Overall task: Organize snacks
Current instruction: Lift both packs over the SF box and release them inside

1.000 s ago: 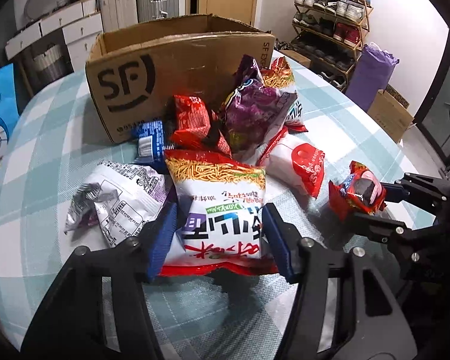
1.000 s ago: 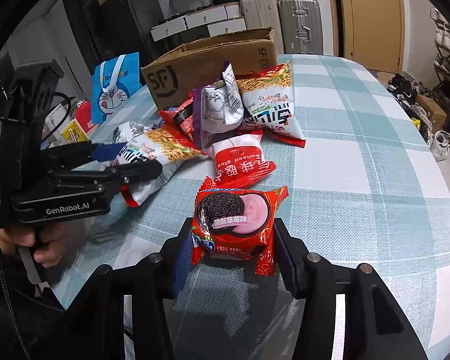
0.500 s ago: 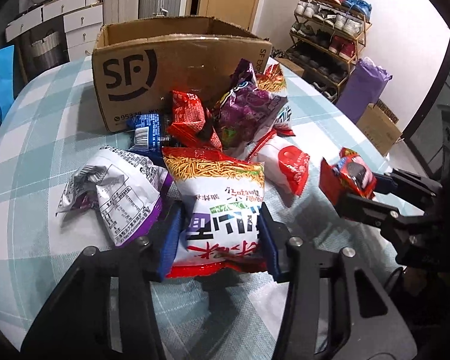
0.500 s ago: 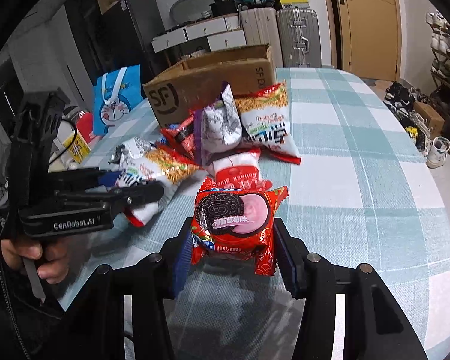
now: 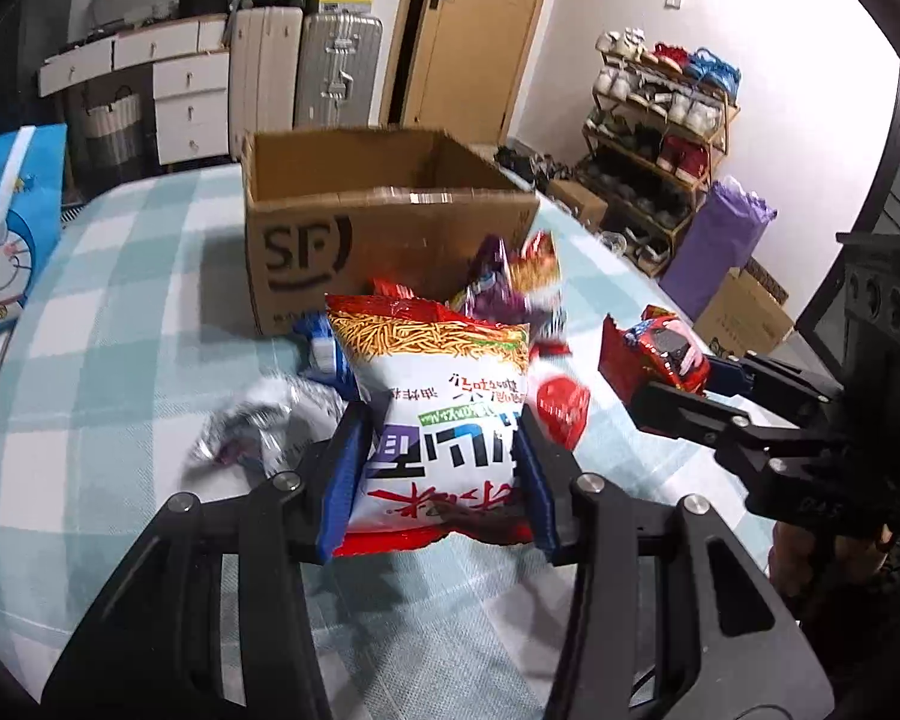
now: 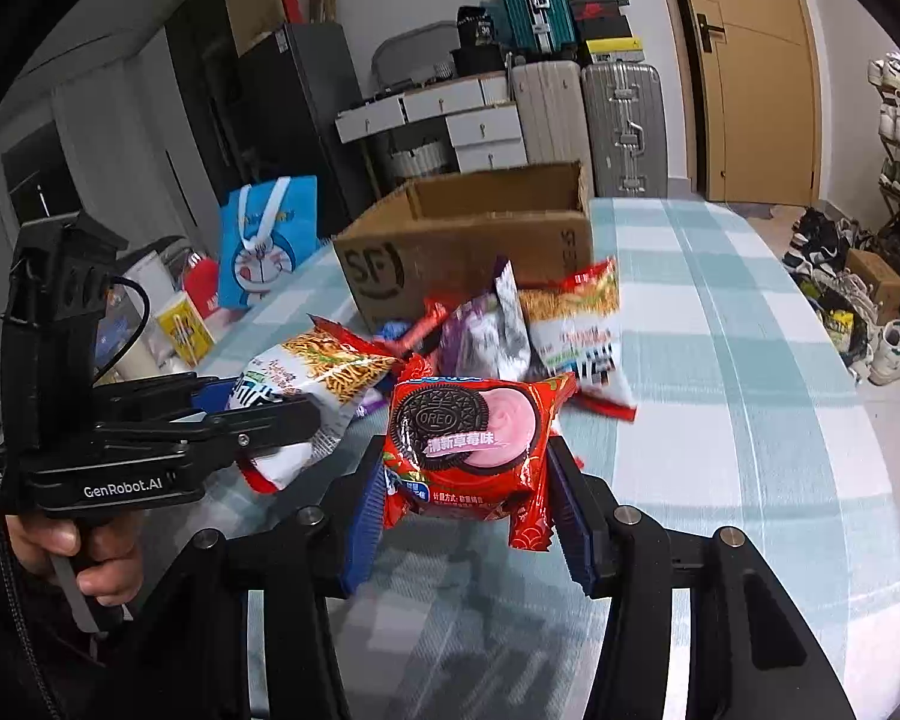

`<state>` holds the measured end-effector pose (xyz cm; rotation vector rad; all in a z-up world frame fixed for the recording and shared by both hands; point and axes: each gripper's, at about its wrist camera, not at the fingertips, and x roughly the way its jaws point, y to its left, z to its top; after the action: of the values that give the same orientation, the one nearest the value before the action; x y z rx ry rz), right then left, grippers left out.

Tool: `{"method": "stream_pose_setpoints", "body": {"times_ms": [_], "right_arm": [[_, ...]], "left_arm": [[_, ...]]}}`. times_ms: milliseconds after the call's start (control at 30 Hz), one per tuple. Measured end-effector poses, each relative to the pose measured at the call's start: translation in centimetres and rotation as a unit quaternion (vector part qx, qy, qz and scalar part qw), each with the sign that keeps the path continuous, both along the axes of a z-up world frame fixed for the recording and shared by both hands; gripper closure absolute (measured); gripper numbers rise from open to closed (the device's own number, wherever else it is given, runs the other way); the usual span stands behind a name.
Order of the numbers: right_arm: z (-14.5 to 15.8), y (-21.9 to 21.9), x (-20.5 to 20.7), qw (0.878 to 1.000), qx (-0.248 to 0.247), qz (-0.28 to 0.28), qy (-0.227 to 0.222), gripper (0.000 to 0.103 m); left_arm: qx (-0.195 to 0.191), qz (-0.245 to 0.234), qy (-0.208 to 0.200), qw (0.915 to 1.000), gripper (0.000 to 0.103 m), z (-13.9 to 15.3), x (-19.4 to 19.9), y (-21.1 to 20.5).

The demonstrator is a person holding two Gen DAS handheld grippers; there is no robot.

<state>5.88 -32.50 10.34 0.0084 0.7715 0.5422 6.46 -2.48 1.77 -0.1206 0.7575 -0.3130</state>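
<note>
My left gripper (image 5: 438, 468) is shut on a white and red noodle snack bag (image 5: 435, 396), held clear above the table. The same bag (image 6: 306, 384) shows in the right wrist view, pinched by the left gripper (image 6: 282, 420). My right gripper (image 6: 468, 498) is shut on a red Oreo pack (image 6: 468, 438), also lifted off the cloth. That pack (image 5: 654, 354) appears at the right of the left wrist view. An open SF cardboard box (image 5: 384, 240) stands behind the pile of snacks, its inside partly visible.
Several snack bags lie before the box: a purple one (image 6: 480, 330), a second noodle bag (image 6: 582, 330), a silver crumpled one (image 5: 252, 426). The checked tablecloth (image 6: 750, 360) stretches right. A blue cartoon bag (image 6: 270, 240) sits beyond the table's left edge.
The left gripper's jaws closed on the noodle bag and lifted it off the table. The right gripper rose too, with the Oreo pack still clamped.
</note>
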Motion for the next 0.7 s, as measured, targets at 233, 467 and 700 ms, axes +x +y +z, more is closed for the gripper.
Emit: {"method": "stream_pose_setpoints", "body": {"times_ms": [233,467,700], "right_arm": [[1.6,0.6,1.9,1.0,0.009,0.004,-0.015,0.052],[2.9,1.5,4.3,0.999,0.021,-0.004,-0.028,0.052],[4.1,1.9,6.4,0.999,0.031,0.0,-0.04,0.052]], "left_arm": [[-0.013,0.026,-0.027,0.9992,0.059,3.2,0.5,1.0],[-0.009,0.043,-0.051,0.9977,0.059,5.9,2.2,1.4],[-0.012,0.063,-0.061,0.9961,0.059,7.6,4.4,2.7]]}}
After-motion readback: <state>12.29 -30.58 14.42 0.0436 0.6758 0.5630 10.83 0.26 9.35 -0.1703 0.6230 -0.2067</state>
